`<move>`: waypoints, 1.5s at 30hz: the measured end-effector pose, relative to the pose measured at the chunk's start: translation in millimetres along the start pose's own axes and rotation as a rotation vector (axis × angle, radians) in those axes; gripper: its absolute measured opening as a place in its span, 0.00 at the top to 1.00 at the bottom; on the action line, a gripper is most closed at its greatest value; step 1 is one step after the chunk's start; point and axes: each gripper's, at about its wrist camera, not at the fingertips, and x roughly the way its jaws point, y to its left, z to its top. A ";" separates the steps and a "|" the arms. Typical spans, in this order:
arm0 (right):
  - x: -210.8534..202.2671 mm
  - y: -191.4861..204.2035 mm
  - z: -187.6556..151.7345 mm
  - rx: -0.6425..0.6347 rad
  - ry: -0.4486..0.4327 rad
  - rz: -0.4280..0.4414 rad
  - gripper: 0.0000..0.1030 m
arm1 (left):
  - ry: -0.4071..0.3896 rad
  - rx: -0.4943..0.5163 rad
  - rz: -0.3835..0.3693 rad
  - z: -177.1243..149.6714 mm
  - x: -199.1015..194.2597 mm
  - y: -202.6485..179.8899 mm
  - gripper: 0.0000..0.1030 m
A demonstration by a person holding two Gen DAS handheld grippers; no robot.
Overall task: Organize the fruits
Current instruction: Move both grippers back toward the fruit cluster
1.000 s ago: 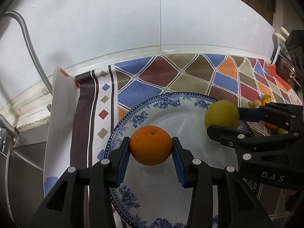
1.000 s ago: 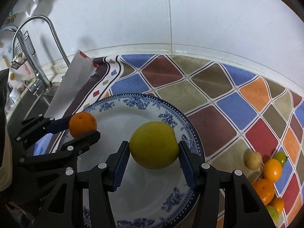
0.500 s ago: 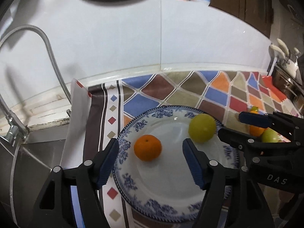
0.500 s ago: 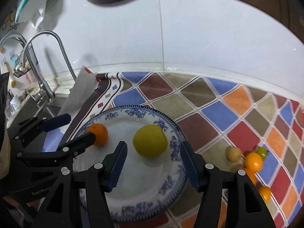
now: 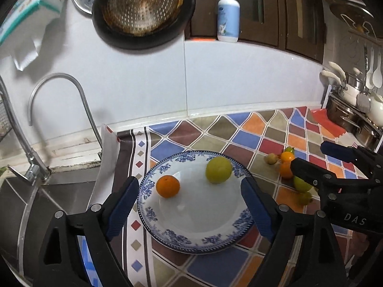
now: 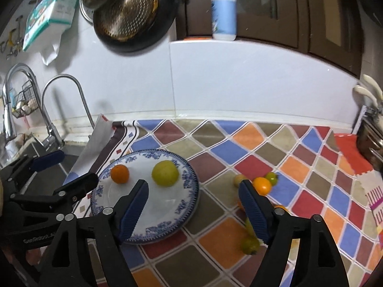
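Observation:
A blue-and-white plate lies on the patterned cloth. On it rest an orange and a larger yellow-green fruit, a little apart. My left gripper hovers above and short of the plate, its jaws opening and holding nothing. My right gripper hangs over the plate's right edge, its jaws also opening and empty. Several small loose fruits lie on the cloth right of the plate.
A steel sink with a curved tap is at the left. The white tiled wall behind carries a hanging pan, and a soap bottle stands on the ledge. Pots and utensils crowd the far right.
Both grippers let go of their fruits, opened wide, and rose back from the plate. The orange and the yellow-green fruit now lie free on the plate.

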 end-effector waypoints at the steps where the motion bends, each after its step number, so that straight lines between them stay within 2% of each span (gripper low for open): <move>1: -3.9 -2.1 -1.0 0.000 -0.008 -0.001 0.23 | -0.007 -0.003 0.011 -0.2 -3.5 -3.8 0.13; 3: -13.0 -8.3 -2.5 -0.005 -0.025 0.002 0.23 | -0.014 -0.019 0.034 -0.4 -11.6 -13.5 0.12; 14: -53.6 -55.8 -9.0 -0.051 -0.082 0.041 0.23 | -0.051 -0.038 0.061 -2.7 -41.9 -72.7 0.07; 26: -69.6 -115.5 -27.3 -0.079 -0.098 0.012 0.23 | -0.096 -0.031 0.076 -13.0 -43.3 -134.5 0.04; 31: -64.9 -133.8 -37.6 -0.096 -0.074 0.008 0.23 | -0.123 0.020 0.096 -21.2 -35.6 -155.6 0.03; 34: -58.4 -143.7 -43.4 -0.110 -0.055 0.006 0.23 | -0.104 0.065 0.089 -25.3 -22.4 -166.5 0.03; 39: -38.7 -157.6 -56.2 -0.108 0.005 0.026 0.23 | -0.050 0.129 0.025 -40.4 3.9 -184.0 0.04; 45: -10.6 -165.5 -73.5 -0.125 0.089 0.063 0.25 | 0.025 0.168 -0.051 -50.0 31.8 -196.6 0.14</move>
